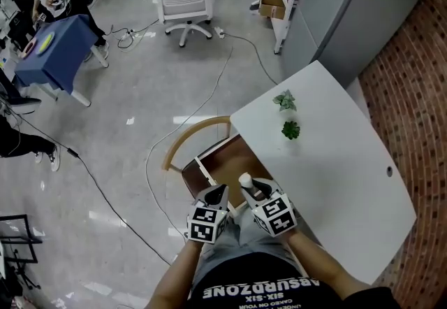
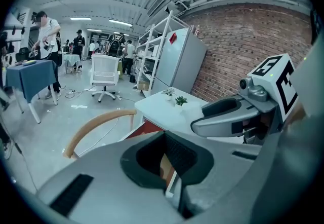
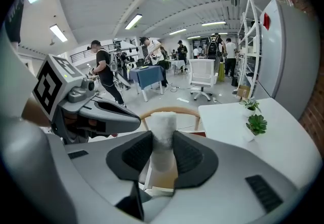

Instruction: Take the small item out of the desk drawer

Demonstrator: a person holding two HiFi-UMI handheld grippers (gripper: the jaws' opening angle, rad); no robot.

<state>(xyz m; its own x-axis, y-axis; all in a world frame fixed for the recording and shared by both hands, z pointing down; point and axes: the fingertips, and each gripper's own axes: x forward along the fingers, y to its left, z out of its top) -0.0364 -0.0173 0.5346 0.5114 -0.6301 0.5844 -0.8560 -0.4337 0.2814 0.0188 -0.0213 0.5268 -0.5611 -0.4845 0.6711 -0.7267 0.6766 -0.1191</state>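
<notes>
Head view: R gripper [image 1: 247, 190] holds small white item [image 1: 245, 179] above the pulled-out drawer [image 1: 209, 159] at near-left edge of white desk [image 1: 335, 168]; L gripper [image 1: 216, 195] just left of it.
L gripper view: jaws apart, nothing betw. them.
R gripper view: pads clamp the item upright.

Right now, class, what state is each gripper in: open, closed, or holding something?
Left gripper: open, holding nothing.
Right gripper: closed on the small white item.
</notes>
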